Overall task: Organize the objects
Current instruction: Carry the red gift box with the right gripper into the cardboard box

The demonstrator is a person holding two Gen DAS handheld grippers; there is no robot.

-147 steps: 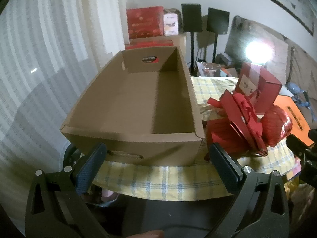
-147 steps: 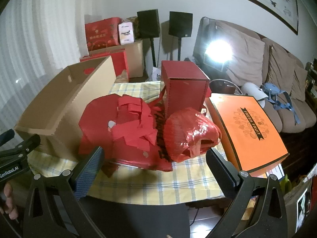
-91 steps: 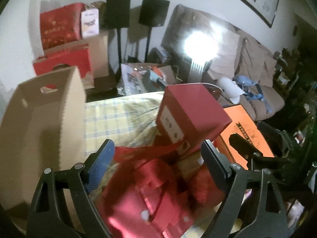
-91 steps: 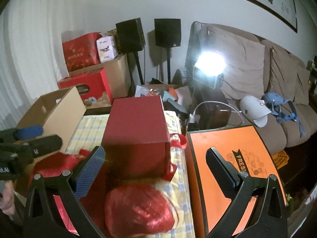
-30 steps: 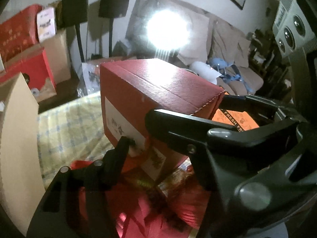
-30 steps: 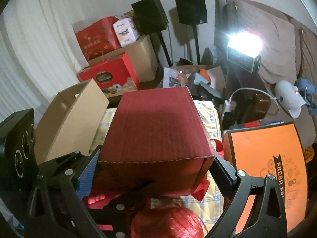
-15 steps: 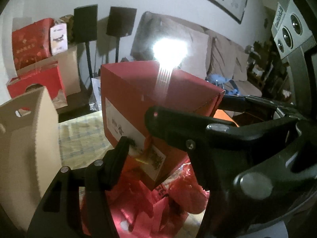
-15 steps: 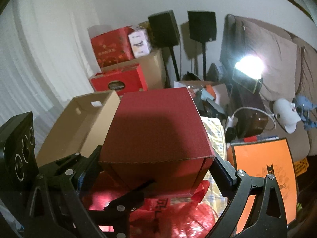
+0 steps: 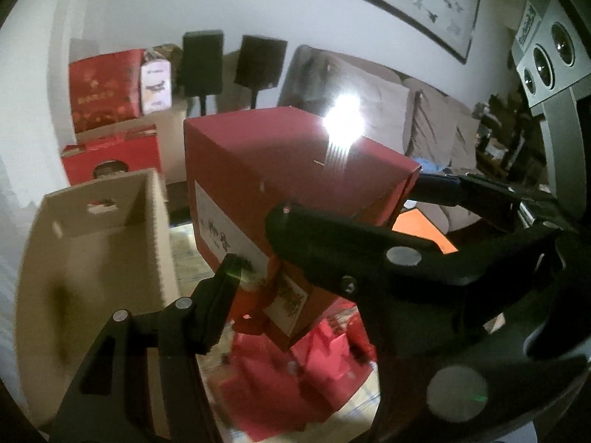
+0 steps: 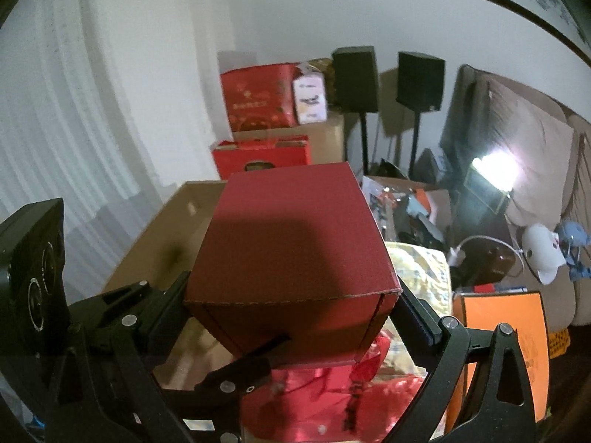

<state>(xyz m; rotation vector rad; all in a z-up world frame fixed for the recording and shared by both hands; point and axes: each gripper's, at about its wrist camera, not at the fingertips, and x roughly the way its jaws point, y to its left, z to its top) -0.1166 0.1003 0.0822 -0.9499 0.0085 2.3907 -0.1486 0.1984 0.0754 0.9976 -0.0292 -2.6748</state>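
Note:
A tall dark red box [image 9: 280, 181] with a white label hangs in the air, held by both grippers. My left gripper [image 9: 255, 240] is shut on its lower label side. My right gripper [image 10: 291, 299] is shut on its two opposite sides, and it also shows in the left wrist view [image 9: 461, 192]. The box also fills the middle of the right wrist view [image 10: 295, 251]. An open brown cardboard box [image 9: 92, 258] stands just left of it, and its far rim shows behind the red box [image 10: 184, 206].
Red paper and bags [image 9: 303, 369] lie on the checked tablecloth [image 10: 417, 265] below the lifted box. A flat orange box [image 10: 506, 343] lies at the right. Red gift boxes [image 10: 262, 99], two black speakers [image 10: 388, 77], a sofa [image 10: 535, 155] and a bright lamp [image 10: 495, 170] stand behind.
Both grippers have lifted the red box higher off the table and carried it left, towards the open cardboard box.

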